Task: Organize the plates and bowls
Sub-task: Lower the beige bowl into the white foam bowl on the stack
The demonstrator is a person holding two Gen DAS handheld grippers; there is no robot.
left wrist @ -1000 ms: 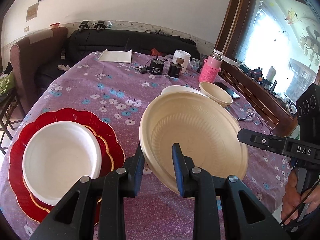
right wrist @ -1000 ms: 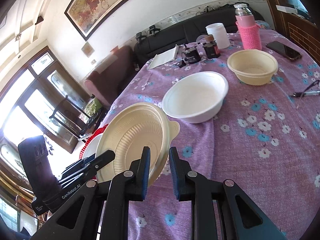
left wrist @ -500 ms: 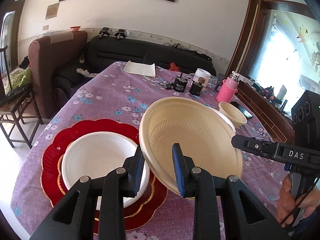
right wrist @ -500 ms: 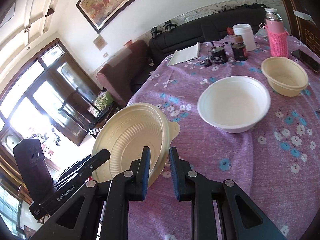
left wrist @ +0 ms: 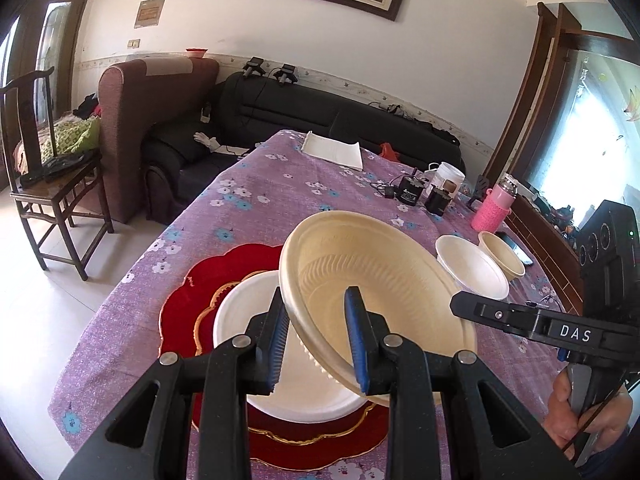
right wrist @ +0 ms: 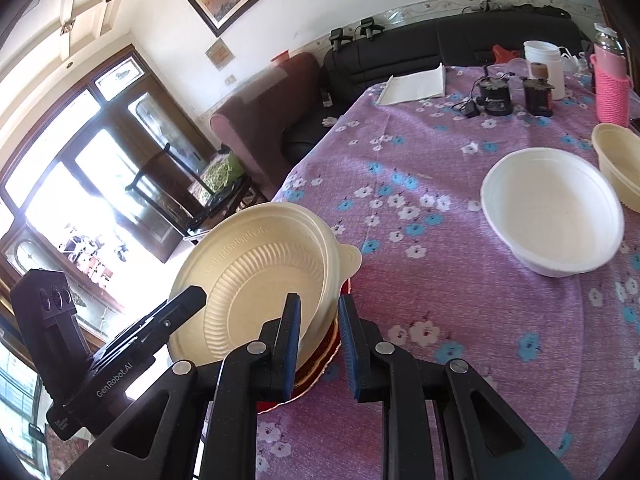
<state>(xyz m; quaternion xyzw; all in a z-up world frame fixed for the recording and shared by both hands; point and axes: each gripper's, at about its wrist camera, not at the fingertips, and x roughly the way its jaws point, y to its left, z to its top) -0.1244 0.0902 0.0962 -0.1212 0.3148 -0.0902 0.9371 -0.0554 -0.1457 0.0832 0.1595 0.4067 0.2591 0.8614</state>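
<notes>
A cream plate (left wrist: 372, 292) is gripped by its rim at two points: the left gripper (left wrist: 318, 344) is clamped on the near edge, the right gripper (right wrist: 318, 344) on the opposite edge. The plate is held tilted, lifted over a white plate (left wrist: 248, 312) that is stacked on a gold-edged red plate (left wrist: 212, 312), itself set on a larger red scalloped plate (left wrist: 224, 272), near the edge of the table (left wrist: 132, 320).

A slip may be judged the main risk: thin rims are pinched (not the body), so an uneven release could let the plate slide off the stack or land askew.

Counted: four plates (one cream, one white, two red). Farther off, two bowls are seen, a white bowl (right wrist: 552, 212) just beside a cream bowl (right wrist: 618, 160).
</notes>
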